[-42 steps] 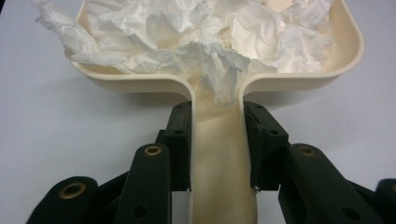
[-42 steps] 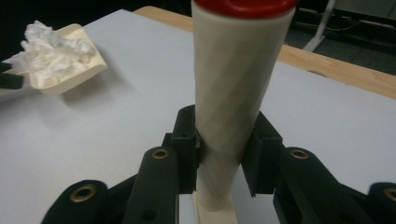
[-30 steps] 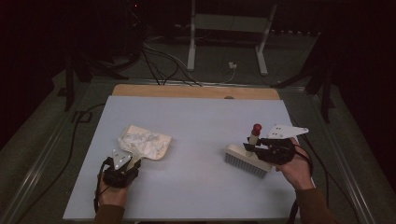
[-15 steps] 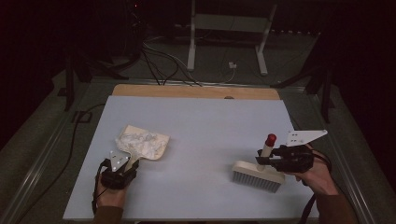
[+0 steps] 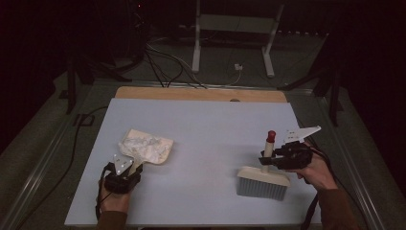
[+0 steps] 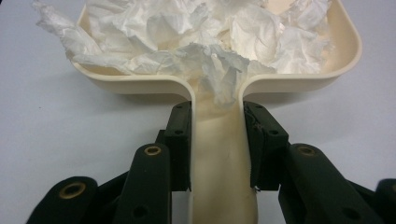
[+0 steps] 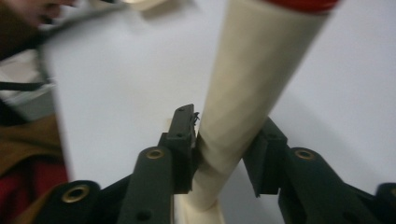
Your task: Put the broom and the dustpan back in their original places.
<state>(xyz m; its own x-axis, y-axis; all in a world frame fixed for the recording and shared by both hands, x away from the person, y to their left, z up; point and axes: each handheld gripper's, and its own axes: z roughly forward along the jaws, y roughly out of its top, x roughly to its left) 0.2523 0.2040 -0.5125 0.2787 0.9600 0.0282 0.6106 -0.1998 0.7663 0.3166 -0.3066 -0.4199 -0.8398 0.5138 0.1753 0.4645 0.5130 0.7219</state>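
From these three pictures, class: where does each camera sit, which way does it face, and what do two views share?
High view: above the person's side, facing forward and down on the pale blue table; forearms show.
Left gripper view: rides the left claw, facing the cream plastic dustpan of crumpled white paper.
Right gripper view: rides the right claw, facing the cream red-tipped brush handle.
Shared: dustpan, high and left.

The dustpan (image 6: 219, 154) clamped between the black jaws of the left gripper (image 6: 217, 144) is cream all over, and the crumpled tissue (image 6: 196, 42) heaped in it ahead of the jaws is white. The brush (image 5: 264, 179) in the black right gripper (image 5: 268, 160) has a cream handle tipped red, a cream back and grey bristles. The tabletop (image 5: 210, 129) under both is pale blue-grey, unpatterned.
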